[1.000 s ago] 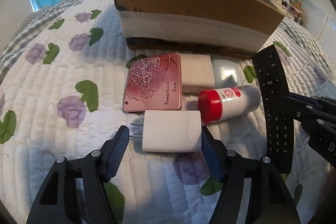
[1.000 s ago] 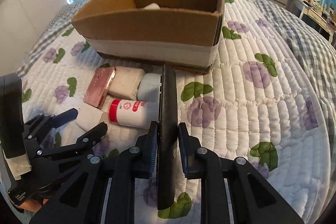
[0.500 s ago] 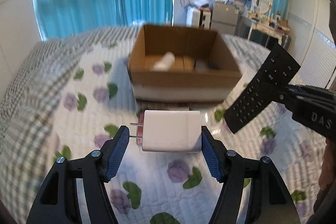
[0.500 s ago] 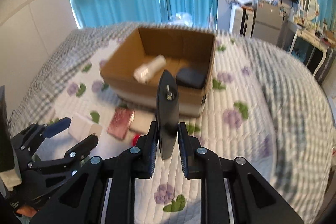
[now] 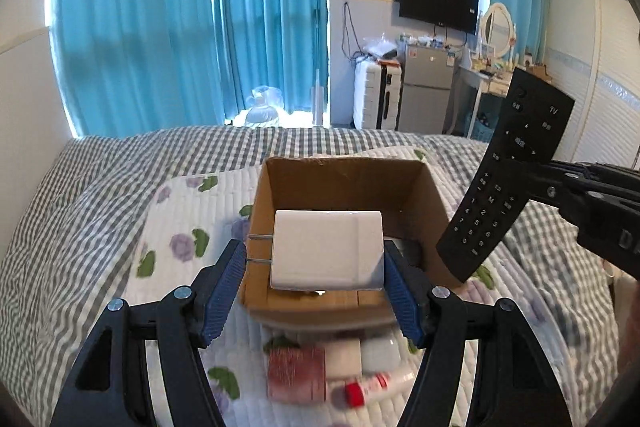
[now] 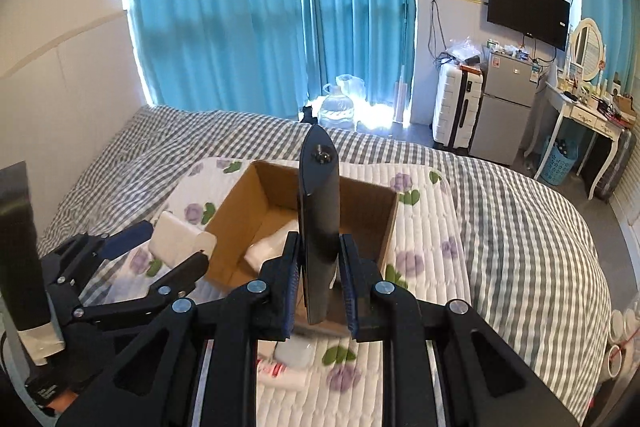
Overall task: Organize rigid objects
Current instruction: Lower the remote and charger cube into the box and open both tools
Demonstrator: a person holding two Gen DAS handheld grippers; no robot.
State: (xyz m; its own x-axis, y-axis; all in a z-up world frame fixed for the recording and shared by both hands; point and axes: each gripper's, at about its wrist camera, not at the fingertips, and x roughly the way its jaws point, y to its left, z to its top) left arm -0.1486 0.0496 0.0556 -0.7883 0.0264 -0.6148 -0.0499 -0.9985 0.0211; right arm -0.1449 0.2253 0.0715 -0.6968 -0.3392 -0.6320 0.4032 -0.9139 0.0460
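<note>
A white plug-in charger is clamped between the pads of the left gripper, held in the air over the near wall of the open cardboard box. The right gripper is closed on a black remote control, held edge-up above the box. Inside, what seems a white item is seen. On the floral quilt below the near edge, a pink case and a red-capped bottle lie blurred; bare quilt surrounds the box.
</note>
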